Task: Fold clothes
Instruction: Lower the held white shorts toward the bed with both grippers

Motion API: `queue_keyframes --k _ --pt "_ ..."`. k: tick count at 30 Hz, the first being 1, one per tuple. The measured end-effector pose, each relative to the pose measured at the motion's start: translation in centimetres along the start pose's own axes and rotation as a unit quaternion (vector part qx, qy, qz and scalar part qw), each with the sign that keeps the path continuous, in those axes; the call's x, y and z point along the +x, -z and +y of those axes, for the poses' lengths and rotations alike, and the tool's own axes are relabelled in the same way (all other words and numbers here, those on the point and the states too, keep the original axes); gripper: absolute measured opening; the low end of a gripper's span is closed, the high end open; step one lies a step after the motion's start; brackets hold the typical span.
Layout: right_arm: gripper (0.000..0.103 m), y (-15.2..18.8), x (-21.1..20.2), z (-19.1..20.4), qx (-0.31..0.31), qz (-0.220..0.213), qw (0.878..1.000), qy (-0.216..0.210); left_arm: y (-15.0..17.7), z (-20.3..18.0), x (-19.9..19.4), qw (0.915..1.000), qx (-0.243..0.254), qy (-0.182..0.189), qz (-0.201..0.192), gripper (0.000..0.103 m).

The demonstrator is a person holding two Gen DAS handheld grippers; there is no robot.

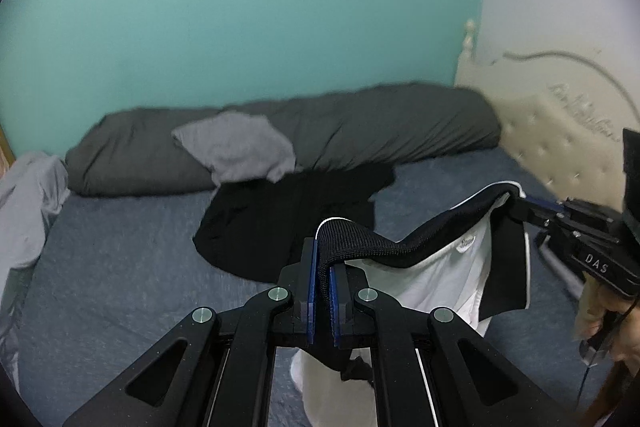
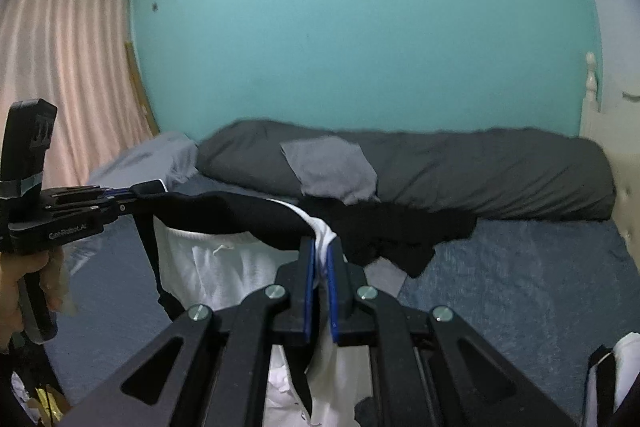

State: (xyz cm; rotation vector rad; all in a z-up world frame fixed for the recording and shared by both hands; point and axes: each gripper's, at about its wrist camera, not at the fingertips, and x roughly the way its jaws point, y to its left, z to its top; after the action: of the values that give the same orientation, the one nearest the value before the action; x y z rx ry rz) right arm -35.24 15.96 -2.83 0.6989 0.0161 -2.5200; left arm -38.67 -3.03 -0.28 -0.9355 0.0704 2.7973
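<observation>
Hanging between both grippers' clamped jaws, white shirt with black collar above bed.

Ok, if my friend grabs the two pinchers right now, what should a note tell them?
Left gripper: shut on the black ribbed collar of the white-and-black shirt.
Right gripper: shut on the same shirt's top edge, at the other end.
Shirt hangs stretched between them above the blue-grey bed cover.
On the bed: a black garment spread flat, a folded grey cloth on the dark grey rolled duvet.
Done: shirt picked up.
Left: lay it flat, fold it.
</observation>
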Motion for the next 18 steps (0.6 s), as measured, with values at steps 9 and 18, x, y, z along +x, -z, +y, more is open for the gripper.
queue_keyframes --k 9,18 --pt "0.006 3.0 12.1 -3.6 0.000 0.053 0.998 0.016 1.8 2.9 13.4 0.9975 -0.027 -0.009 0.065 0.005" --pt "0.006 7.0 22.5 -7.7 0.012 0.111 0.993 0.033 5.6 4.4 25.5 0.9899 -0.042 -0.017 0.134 0.005"
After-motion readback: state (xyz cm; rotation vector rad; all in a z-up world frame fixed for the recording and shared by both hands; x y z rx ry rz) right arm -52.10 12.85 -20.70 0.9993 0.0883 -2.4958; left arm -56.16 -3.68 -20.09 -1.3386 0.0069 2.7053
